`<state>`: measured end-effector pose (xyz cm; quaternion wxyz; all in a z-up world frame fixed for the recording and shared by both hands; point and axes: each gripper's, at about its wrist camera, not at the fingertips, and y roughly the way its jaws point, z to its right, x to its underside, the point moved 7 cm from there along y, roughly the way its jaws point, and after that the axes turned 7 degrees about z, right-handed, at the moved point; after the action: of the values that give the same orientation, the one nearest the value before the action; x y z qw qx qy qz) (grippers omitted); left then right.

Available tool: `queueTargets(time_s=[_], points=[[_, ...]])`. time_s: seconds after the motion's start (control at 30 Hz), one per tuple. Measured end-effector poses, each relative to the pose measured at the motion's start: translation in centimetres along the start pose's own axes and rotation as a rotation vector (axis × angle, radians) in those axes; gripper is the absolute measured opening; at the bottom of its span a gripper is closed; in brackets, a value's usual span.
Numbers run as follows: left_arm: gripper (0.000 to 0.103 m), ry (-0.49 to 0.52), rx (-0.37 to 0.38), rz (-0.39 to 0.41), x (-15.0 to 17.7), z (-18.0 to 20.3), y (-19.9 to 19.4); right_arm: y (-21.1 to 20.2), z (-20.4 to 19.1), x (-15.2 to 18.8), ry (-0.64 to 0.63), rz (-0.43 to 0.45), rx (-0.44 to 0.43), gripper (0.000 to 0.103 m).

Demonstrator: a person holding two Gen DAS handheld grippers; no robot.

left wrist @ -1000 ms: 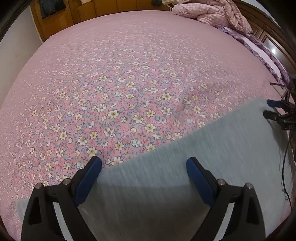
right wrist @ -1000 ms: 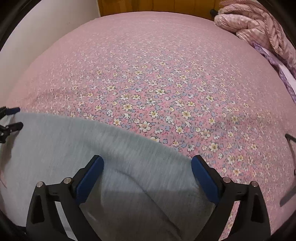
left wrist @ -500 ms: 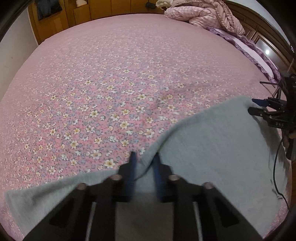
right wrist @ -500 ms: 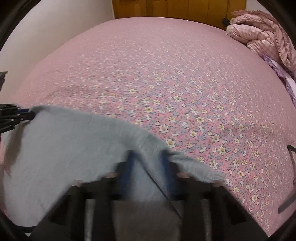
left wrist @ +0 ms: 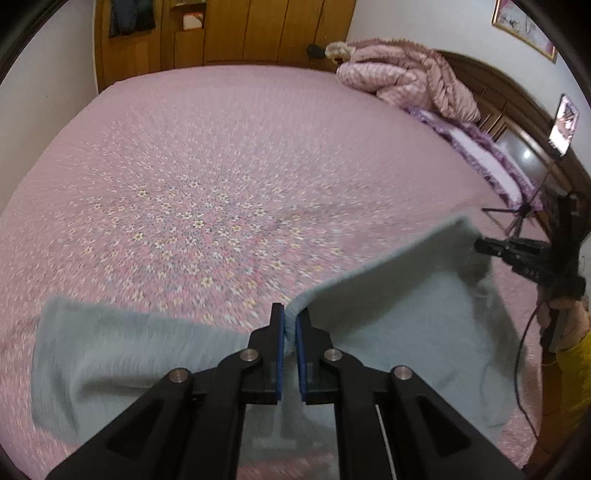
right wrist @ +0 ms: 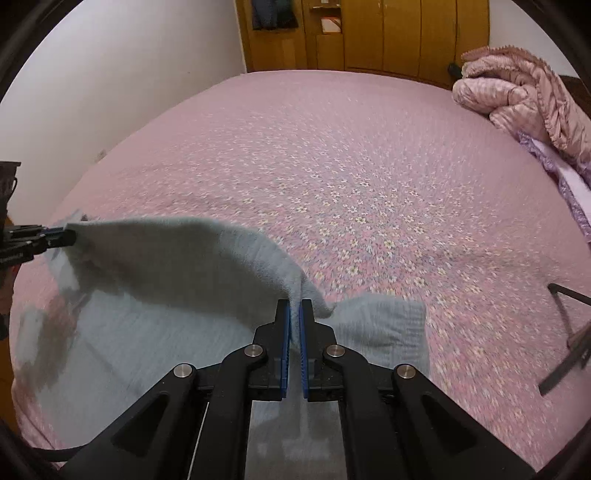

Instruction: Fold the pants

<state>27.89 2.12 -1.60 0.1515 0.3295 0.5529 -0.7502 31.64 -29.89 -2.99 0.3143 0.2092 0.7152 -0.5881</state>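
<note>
**Grey pants lifted by one edge over a pink flowered bed**

We hold the pale grey pants (left wrist: 388, 332) by their far edge, one gripper at each end of that stretch. Our left gripper (left wrist: 290, 325) has its blue pads pressed together on a pinch of the cloth, and our right gripper (right wrist: 294, 321) is clamped the same way on its own fold. Between the two grips the edge rises off the bed and hangs in a shallow arc (the rest of the fabric lies flat beneath it, toward us). In the left wrist view a loose grey end lies on the bedspread (left wrist: 207, 177) to the left of the tongs; in the right wrist view a short ribbed end lies to their right.

The bedspread is pink with small white and yellow flowers, and it covers nearly the whole surface. A bunched pink quilt (right wrist: 517, 85) sits at the far right corner, next to a purple-frilled pillow (left wrist: 487, 155). Beyond the bed stands a wooden wardrobe (right wrist: 369, 33), with a white wall (right wrist: 129, 74) on the left. A dark wooden headboard (left wrist: 517, 110) curves along the right side.
</note>
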Motion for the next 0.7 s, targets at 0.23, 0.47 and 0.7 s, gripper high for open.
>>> queueTargets(time_s=[0.23,0.47,0.7], points=[[0.006,-0.013,0.015,0.056,2.5,2.8,-4.8,-3.9,-0.8,1.9,0.013,0.039,-0.002,0.006],[0.006,-0.018,0.03,0.081,5.4,5.0,-8.5,-6.3,-1.3,4.2,0.02,0.043,-0.005,0.006],[0.006,0.013,0.006,0.05,10.0,7.7,-9.4,-6.8,-1.8,8.5,0.025,-0.014,0.007,0.006]])
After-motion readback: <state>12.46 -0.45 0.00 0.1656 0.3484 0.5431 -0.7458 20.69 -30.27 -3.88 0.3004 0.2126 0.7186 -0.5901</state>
